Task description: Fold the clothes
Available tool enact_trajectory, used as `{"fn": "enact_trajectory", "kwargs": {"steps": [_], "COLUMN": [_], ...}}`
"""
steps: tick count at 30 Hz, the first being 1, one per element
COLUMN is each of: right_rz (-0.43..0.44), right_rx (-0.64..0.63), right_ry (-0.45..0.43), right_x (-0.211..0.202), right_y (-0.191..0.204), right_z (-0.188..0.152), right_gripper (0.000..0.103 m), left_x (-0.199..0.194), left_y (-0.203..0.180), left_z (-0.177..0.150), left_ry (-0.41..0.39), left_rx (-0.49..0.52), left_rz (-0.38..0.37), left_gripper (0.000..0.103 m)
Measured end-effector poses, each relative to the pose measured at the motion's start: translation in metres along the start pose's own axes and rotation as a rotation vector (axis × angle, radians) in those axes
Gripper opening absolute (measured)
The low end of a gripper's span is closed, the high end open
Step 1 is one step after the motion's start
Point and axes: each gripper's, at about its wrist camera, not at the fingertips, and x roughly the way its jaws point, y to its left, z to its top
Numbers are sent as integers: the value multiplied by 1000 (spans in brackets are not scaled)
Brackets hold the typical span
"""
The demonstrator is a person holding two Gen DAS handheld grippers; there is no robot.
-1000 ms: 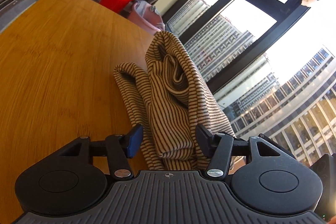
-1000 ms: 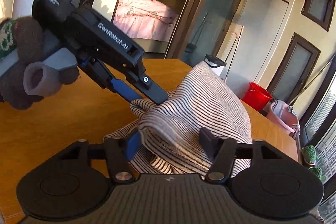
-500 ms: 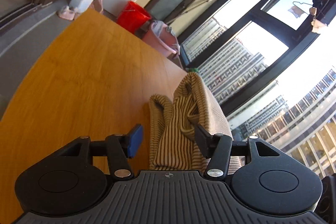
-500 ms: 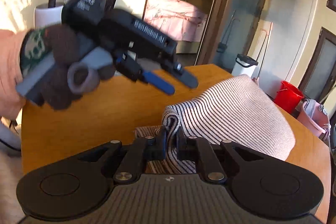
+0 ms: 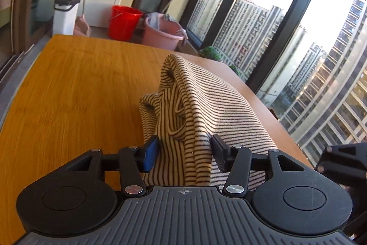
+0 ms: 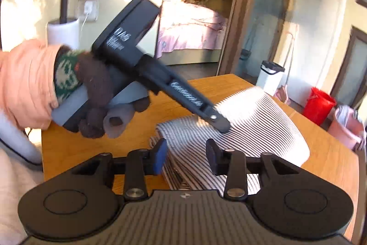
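left wrist view: striped garment (image 5: 197,107) lies bunched on the wooden table (image 5: 80,88), heaped toward the table's window-side edge, with folds standing up into a ridge. left gripper (image 5: 183,150) sits low over the near end of the garment; its jaws are closing, cloth fills the gap between them, the blue pad (image 5: 151,153) against the fabric on one side, the dark pad touching it on the other, so it reads as grasping a thick fold. beyond the table's far end: red bucket (image 5: 123,23), pink tub (image 5: 161,35), white bin (image 5: 65,14). right wrist view: right gripper (image 6: 185,156) is at the garment's (image 6: 252,121) near edge on the table (image 6: 91,148); its jaws are opening, released, with striped cloth lying between them but the pads clear of it. left gripper (image 6: 220,124) shows here from the side, tip down on the garment's top, carried by a gloved hand (image 6: 98,93) with a peach sleeve (image 6: 27,82); slightly blurred. red bucket (image 6: 318,105) past the table's far corner.
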Motion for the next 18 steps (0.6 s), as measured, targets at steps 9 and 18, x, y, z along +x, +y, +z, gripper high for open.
{"fn": "enact_trajectory", "kwargs": {"steps": [9,18], "right_rz": [-68,-82], "right_rx": [672,642], "right_ry": [-69,-57], "right_x": [5,51], "right_y": [-104,-106], "right_z": [-41,-26], "right_gripper": [65,60], "left_x": [-8,-23], "left_y": [4,14], "left_z": [-5,-20], "left_ry": [-5,-14], "left_rx": [-5,-58], "left_rz": [-16,-49], "left_gripper": [52,45]}}
